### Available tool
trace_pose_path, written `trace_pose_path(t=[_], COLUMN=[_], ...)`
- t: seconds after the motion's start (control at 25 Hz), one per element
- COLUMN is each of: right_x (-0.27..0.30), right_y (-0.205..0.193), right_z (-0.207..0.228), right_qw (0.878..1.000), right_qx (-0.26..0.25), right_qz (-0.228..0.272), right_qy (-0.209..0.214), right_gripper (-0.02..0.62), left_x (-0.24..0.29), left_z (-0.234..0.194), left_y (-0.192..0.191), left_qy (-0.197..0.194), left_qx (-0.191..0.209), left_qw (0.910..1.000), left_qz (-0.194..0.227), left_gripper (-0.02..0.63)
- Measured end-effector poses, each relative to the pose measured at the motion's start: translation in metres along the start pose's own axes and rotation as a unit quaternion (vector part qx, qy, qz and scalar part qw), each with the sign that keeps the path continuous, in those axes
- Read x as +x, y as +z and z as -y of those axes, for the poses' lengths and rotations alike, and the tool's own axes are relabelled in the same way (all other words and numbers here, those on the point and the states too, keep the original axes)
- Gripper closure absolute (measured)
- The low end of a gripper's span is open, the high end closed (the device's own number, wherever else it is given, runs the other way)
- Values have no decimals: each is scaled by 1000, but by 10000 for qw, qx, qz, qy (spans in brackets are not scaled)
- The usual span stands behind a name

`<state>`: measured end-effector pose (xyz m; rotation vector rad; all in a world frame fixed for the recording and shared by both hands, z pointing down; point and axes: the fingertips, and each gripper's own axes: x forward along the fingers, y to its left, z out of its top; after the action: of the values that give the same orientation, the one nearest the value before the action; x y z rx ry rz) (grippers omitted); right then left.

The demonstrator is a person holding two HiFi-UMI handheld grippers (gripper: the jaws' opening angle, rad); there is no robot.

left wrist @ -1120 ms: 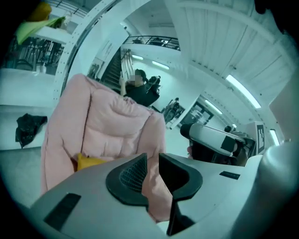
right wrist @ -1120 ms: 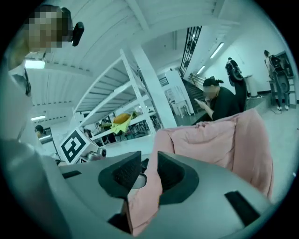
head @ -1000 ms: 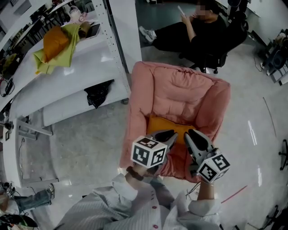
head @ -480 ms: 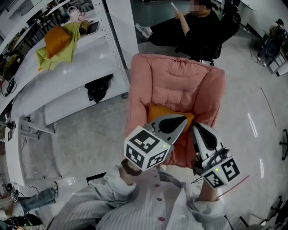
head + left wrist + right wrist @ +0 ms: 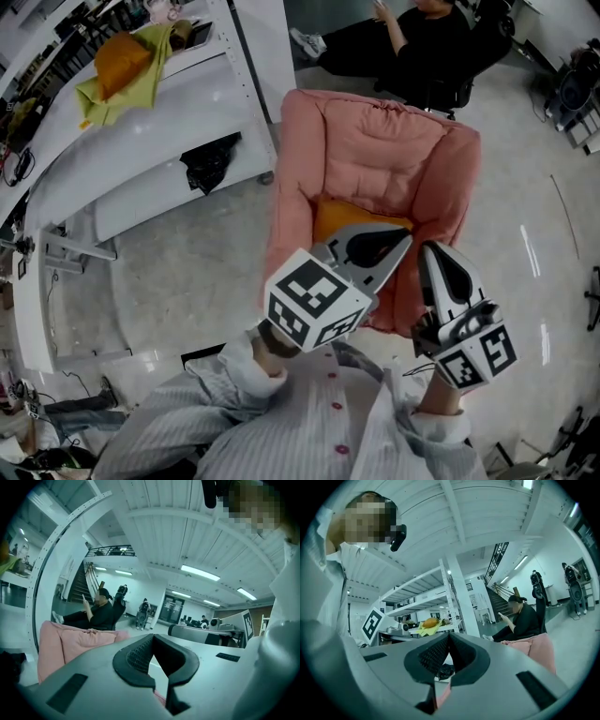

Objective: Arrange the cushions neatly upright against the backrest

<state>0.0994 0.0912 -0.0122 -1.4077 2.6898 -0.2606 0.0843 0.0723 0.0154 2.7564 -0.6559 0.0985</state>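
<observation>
1. The left tongs and right tongs have lifted clear of the seat; their jaws have just closed, gripping nothing.
2. The square orange fabric cushion sits released, low against the backrest of the plump quilted pink armchair; it is partly hidden, so I cannot judge whether it is upright.
3. The upholstery is soft and puffy; the glossy pale floor gleams.

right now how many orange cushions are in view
2. One cushion on the pink armchair's seat, partly behind the left claw; the other on yellow-green cloth on the white table. More may be hidden.
</observation>
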Motion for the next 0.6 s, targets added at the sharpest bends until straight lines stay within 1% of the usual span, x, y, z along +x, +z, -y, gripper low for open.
trace_pose_path(t=[0.2, 0.6], right_x=[2, 4], right_y=[2, 1], right_z=[-2, -2], right_qw=[9999, 9997], right_qx=[84, 72], right_qz=[-114, -206], right_qy=[15, -53], right_gripper=[583, 583], left_x=[-5, -7], left_z=[-5, -6], left_y=[4, 10], left_qy=[18, 20], left_qx=[-105, -101], left_qw=[9999, 9999], left_qz=[41, 110], left_gripper=[597, 597])
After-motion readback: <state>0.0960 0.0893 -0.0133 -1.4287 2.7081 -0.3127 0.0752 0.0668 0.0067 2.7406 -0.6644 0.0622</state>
